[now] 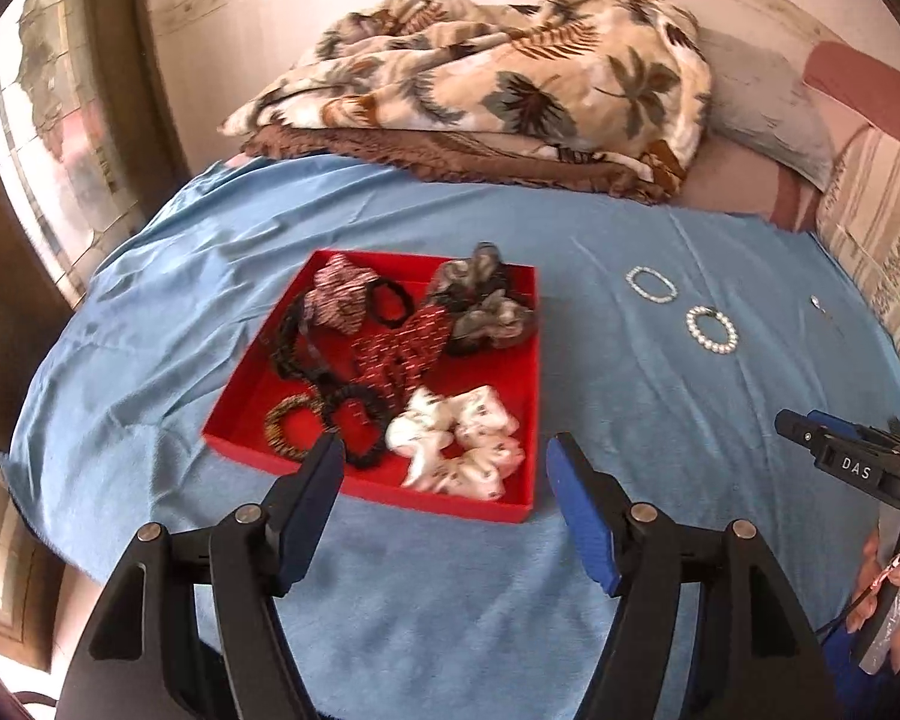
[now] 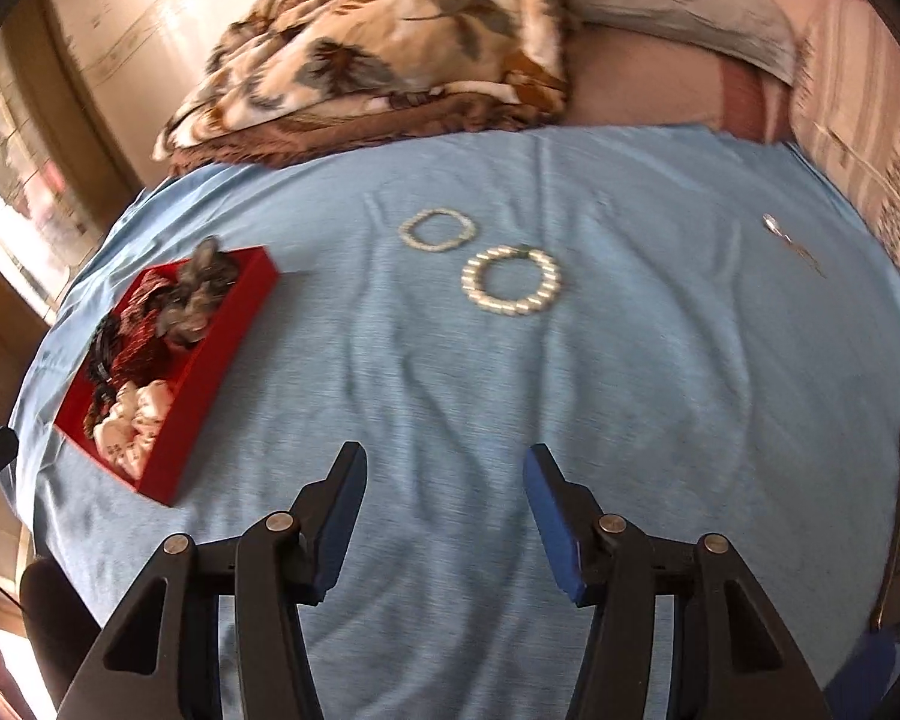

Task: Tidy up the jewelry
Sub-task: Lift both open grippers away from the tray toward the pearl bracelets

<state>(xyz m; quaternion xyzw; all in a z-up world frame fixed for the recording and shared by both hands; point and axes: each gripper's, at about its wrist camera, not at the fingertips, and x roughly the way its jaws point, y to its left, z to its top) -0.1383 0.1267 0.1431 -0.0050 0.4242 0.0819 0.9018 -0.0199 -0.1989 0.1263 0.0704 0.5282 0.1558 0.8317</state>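
A small silvery trinket on the blue bedsheet is too blurred to identify, two white beaded bracelets lie touching, and both grippers' jaws gape empty.

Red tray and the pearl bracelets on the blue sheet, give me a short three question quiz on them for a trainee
1. True or false: both pearl bracelets already lie inside the red tray.
2. How many pearl bracelets lie on the blue sheet?
3. Multiple choice: the right hand-held gripper is A) shut on a bracelet, B) open and empty, C) shut on a scrunchie.

Key: 1. False, they lie on the sheet beside the tray. 2. Two. 3. B.
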